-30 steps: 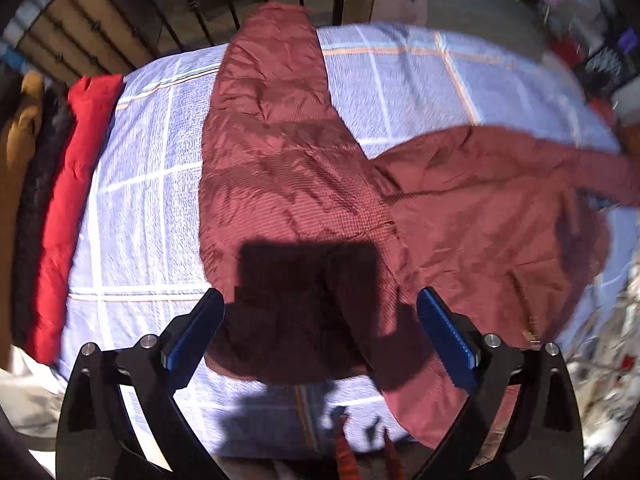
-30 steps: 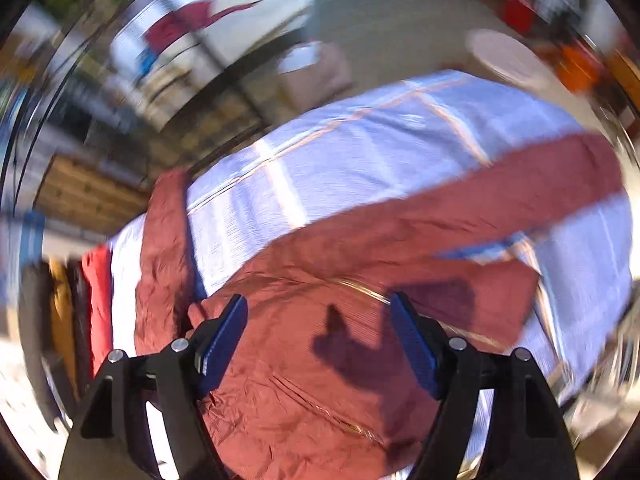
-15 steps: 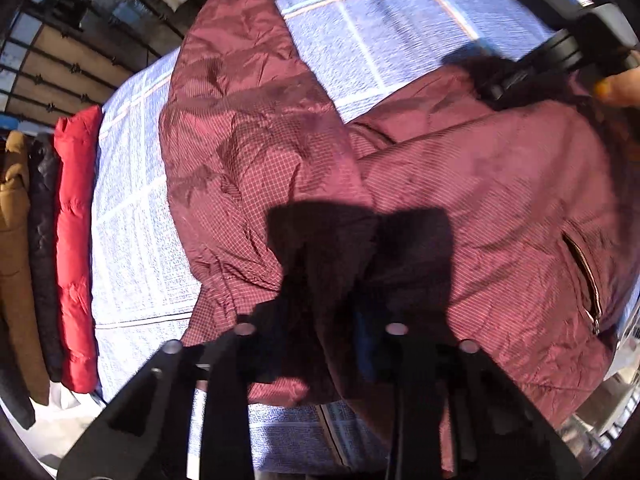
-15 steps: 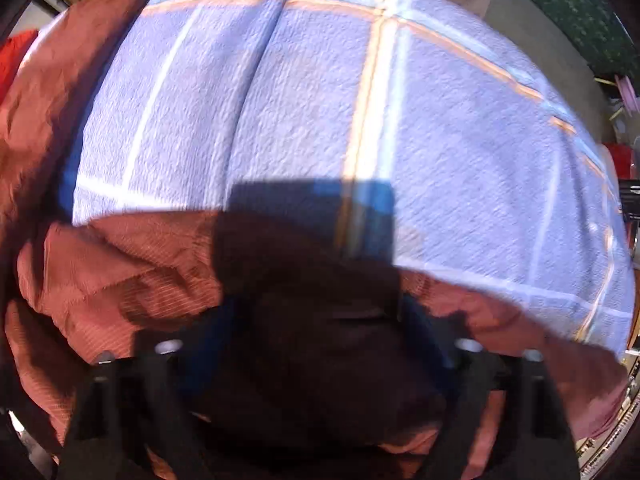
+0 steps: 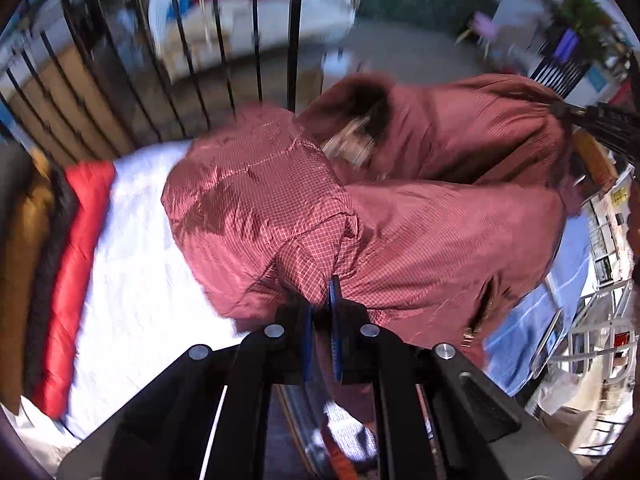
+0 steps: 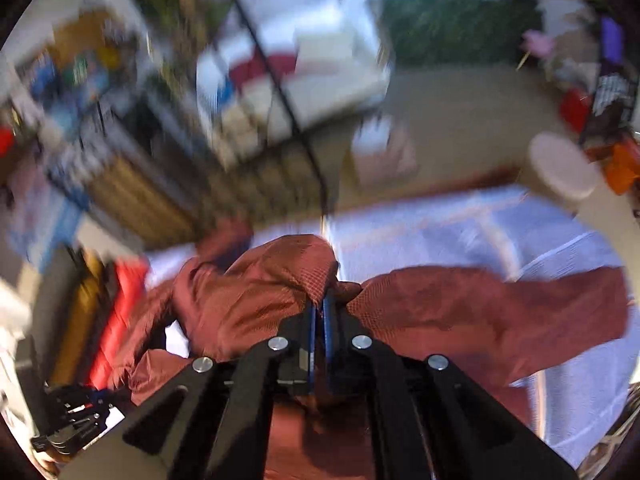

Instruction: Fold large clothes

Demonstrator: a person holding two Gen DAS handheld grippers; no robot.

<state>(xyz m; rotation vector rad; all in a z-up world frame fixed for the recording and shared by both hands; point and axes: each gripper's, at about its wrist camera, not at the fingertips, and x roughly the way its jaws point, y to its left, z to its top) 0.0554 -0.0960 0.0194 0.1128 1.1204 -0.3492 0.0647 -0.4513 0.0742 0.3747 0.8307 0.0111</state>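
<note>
Left gripper (image 5: 320,312): jaws pinched together on a fold of the maroon jacket (image 5: 420,232), fabric bunched between the blue pads. Right gripper (image 6: 319,316): jaws likewise clamped on jacket cloth. Jacket lifted, draped over the bed (image 5: 132,280) (checked sheet), toward its far edge. Red jacket (image 5: 76,264) along the bed's left edge, beside darker garments.

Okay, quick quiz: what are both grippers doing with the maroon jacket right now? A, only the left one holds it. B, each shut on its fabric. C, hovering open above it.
B: the left gripper and the right gripper each pinch the maroon jacket.
</note>
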